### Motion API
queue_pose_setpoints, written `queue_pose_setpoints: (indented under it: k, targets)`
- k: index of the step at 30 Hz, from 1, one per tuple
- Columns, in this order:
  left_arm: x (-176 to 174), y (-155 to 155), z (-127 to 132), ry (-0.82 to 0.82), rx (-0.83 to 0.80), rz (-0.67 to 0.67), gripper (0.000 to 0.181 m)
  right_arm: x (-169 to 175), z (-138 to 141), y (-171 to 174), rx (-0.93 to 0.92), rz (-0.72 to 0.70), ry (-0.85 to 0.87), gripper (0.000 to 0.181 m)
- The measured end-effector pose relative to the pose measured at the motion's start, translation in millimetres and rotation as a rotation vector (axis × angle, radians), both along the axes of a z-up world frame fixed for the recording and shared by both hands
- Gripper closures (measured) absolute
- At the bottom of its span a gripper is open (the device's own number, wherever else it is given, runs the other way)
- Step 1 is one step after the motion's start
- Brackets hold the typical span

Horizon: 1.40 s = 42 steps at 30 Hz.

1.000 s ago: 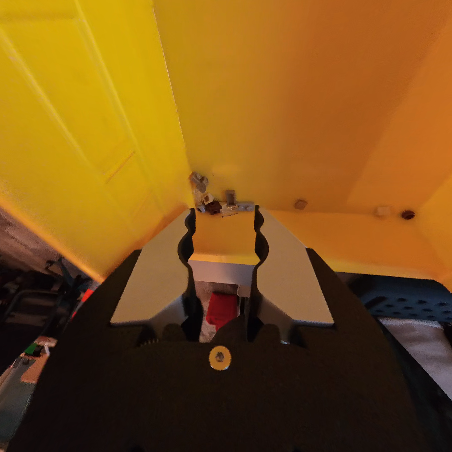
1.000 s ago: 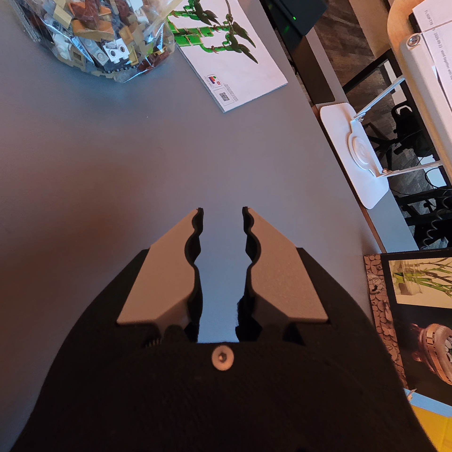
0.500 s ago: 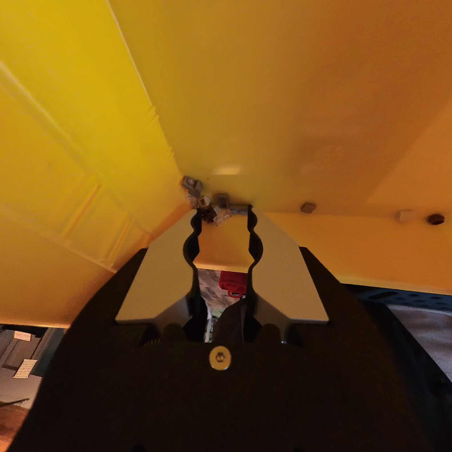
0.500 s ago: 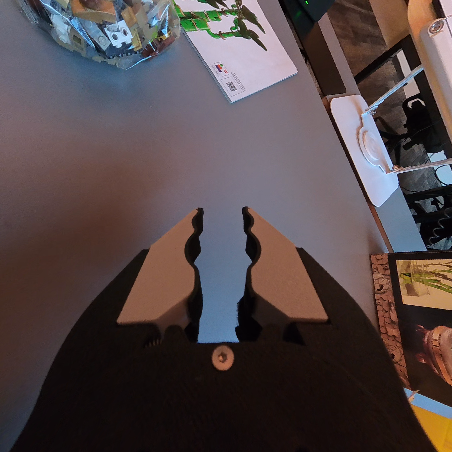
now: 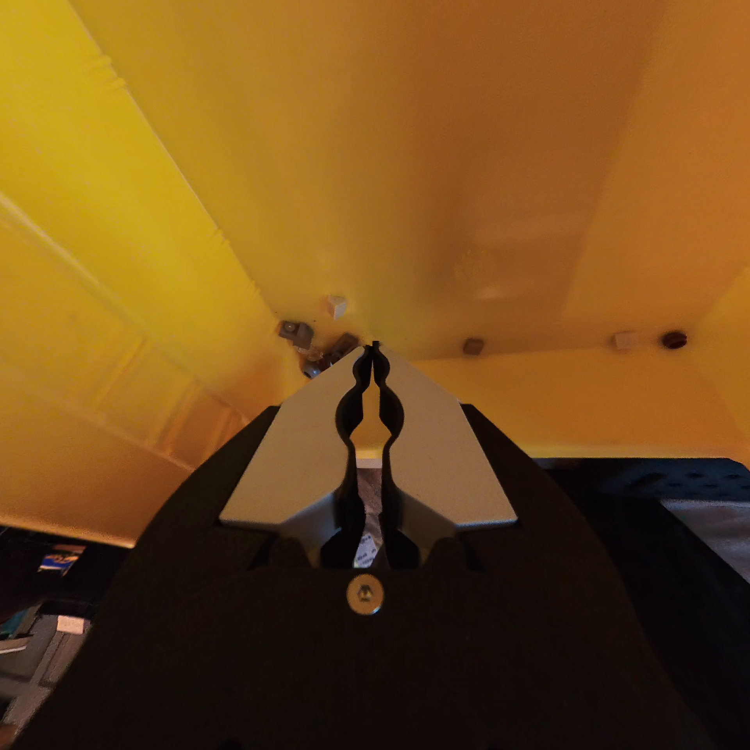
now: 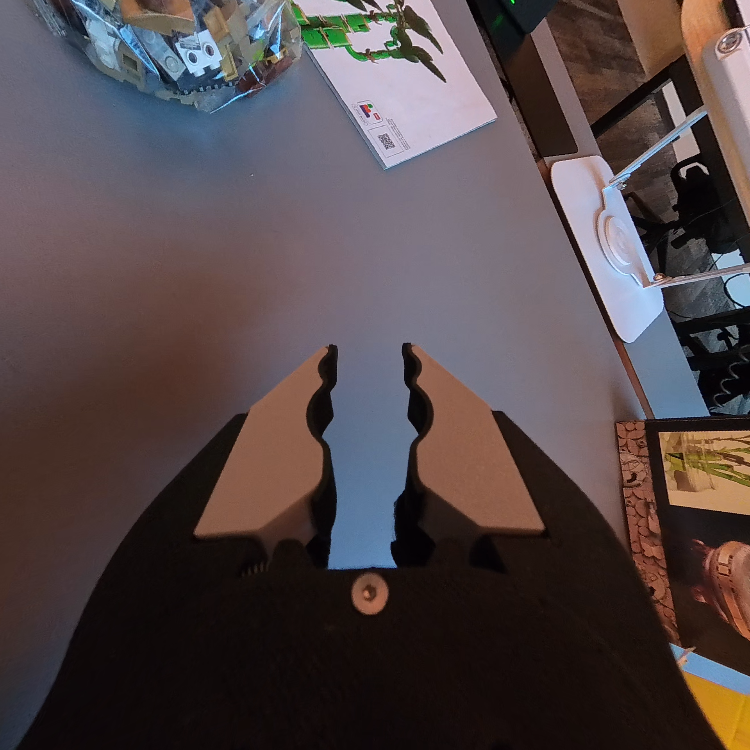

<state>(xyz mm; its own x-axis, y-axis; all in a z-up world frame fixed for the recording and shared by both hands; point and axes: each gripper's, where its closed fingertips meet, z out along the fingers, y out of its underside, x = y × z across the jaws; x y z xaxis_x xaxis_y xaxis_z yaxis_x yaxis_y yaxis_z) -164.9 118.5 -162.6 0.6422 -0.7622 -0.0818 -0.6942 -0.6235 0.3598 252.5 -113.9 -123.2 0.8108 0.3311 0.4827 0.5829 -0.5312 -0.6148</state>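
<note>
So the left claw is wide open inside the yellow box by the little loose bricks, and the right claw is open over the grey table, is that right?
Not quite. The left wrist view shows the left claw shut, tips meeting, inside the yellow cardboard box beside the small loose grey and brown bricks; whether it grips one is hidden. The rest stands: the right claw is open over the grey table.

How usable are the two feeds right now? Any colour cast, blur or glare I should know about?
Left wrist view: strong yellow-orange cast inside the yellow box, walls soft, small bricks by the left gripper dim but legible. Right wrist view: sharper, glare on the bag of bricks, reddish tint on the grey table, edges bent by the wide-angle lens.
</note>
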Motion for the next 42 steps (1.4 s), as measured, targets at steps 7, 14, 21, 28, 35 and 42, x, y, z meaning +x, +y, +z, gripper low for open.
queue_pose_setpoints:
  k: [7,14,21,28,35,42]
  targets:
    - [-13,4,7,0.015,0.039,0.060,0.143,-1,-2,-1,-0.013,0.003,-0.004,0.149]
    - [-14,0,-3,0.017,-0.030,0.087,0.155,-1,-4,-1,-0.019,0.002,-0.003,0.149]
    - [-9,-5,-4,-0.005,-0.072,0.069,0.168,-2,-6,-2,-0.035,0.006,-0.011,0.149]
    - [-6,-7,-4,-0.023,-0.088,0.040,0.172,-2,-6,-2,-0.036,0.008,-0.011,0.149]
    - [8,-5,1,-0.109,-0.060,0.038,0.172,-2,-7,-2,-0.041,0.008,-0.011,0.149]
    - [107,-28,76,-0.635,0.038,-0.136,0.172,-2,-10,-3,-0.052,0.006,-0.014,0.149]
